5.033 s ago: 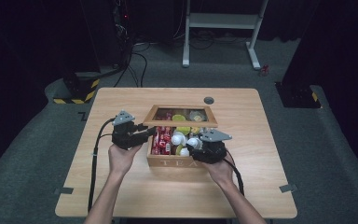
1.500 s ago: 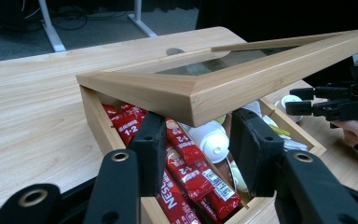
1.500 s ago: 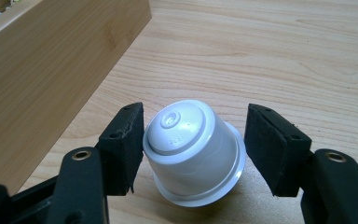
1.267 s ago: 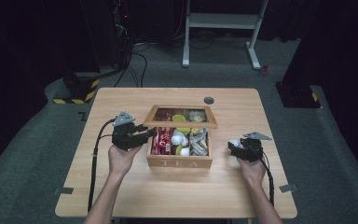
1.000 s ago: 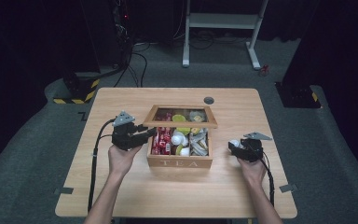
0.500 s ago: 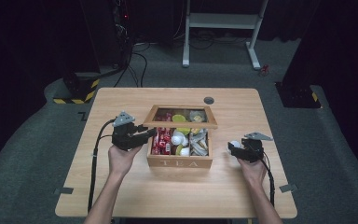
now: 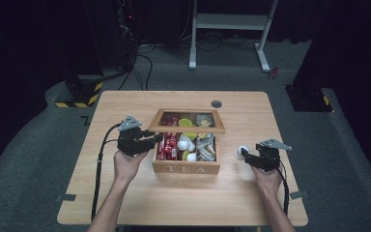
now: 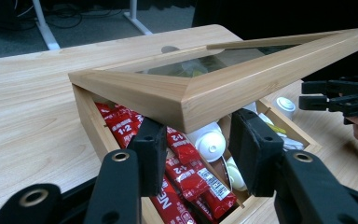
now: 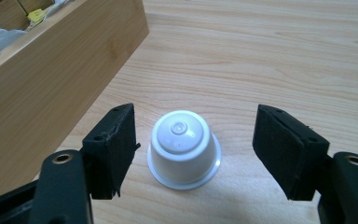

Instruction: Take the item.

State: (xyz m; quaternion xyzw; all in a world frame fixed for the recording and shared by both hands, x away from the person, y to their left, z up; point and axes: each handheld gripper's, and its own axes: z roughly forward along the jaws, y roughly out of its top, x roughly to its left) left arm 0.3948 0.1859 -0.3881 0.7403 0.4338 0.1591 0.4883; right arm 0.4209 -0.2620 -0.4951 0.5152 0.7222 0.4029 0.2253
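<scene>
A wooden table [image 7: 125,203] holds a tea box [image 7: 186,167] in its middle. A small white cup [image 9: 183,148] sits just beside the box.

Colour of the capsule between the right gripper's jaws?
White capsule, clearest in the right gripper view.

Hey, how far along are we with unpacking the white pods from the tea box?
One white pod already stands on the table right of the tea box. The right gripper has just been opening around it, pads off it. The left gripper is shut on the glass lid, holding it up. More white pods and red sachets remain inside, so likely more to come out.
</scene>
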